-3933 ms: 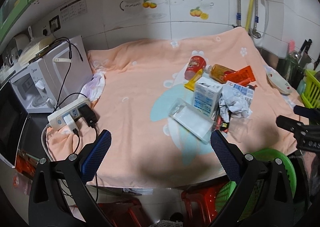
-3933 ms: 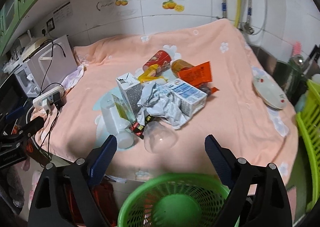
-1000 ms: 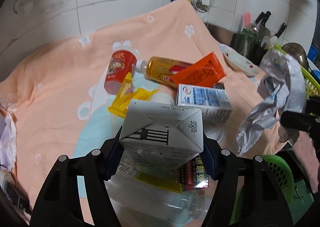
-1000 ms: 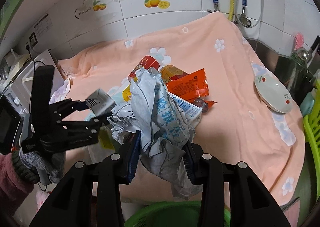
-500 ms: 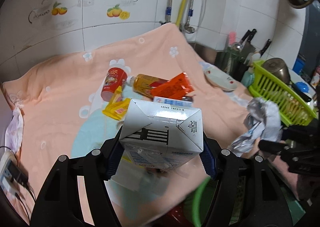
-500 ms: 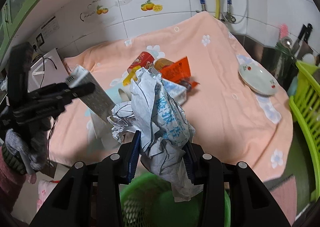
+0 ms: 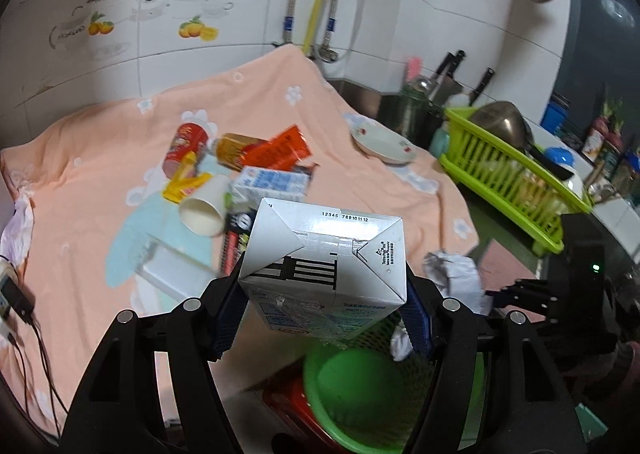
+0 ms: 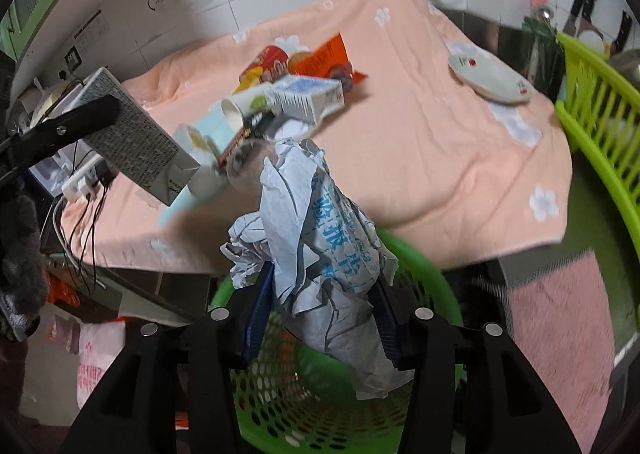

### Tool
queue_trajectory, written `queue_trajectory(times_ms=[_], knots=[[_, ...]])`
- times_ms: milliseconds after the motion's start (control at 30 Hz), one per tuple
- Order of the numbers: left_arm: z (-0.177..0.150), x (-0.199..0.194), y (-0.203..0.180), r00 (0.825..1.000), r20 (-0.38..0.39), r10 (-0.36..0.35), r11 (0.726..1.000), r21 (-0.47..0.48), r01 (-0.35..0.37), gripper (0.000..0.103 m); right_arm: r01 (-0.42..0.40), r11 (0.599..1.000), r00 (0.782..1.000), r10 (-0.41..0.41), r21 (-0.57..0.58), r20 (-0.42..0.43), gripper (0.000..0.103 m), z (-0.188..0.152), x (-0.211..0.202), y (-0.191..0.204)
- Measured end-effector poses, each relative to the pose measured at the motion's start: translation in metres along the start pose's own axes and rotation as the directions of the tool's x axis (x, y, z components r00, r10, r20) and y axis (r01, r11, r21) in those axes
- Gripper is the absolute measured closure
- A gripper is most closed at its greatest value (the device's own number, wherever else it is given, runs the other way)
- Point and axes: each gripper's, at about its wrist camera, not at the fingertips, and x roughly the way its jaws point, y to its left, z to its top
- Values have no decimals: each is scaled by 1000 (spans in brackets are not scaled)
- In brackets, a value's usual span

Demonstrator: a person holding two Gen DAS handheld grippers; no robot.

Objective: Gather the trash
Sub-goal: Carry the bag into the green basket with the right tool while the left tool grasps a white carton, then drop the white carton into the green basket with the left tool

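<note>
Over the near edge of the peach flowered cloth (image 7: 100, 182), your left gripper (image 7: 324, 312) was clamped on a white milk carton with black bars printed on its folded end (image 7: 324, 254), holding it above the round green perforated plastic basket (image 7: 360, 386) that sat below the counter's near side. Left of it on the cloth lay a clear plastic container (image 7: 172, 270) and a white paper cup on its side (image 7: 204, 206); farther back were a red can (image 7: 186, 148), a yellow wrapper (image 7: 186, 184), an amber bottle (image 7: 236, 148), an orange packet (image 7: 280, 150) and a blue-and-white carton lying flat (image 7: 272, 184). To the right, your right gripper (image 8: 320, 318) was closed around a crumpled grey newspaper wad with blue characters (image 8: 320, 246), which hung over the basket's mouth. Far right, a white plate (image 8: 488, 80) rested on the cloth, just beside a lime-green dish rack (image 7: 508, 174).
</note>
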Motion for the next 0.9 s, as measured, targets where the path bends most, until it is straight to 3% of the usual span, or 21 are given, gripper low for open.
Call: queue_trajectory(times_ms=[333,633,900], knots=[[-24,-1,-28,999,-38,-33,999,9,34,37,-3,999,1000,2,44,26,33,-16,-19,-13],[-34,0,-42,997,-58,-52,998,17,53,37,3,996,998,-9,85,68,30,-17,-38,-22],[-46,23,-61,987,-125,-98,995,23,102,37,35,993,994,-45,109,95,30,-20,-55,-29]])
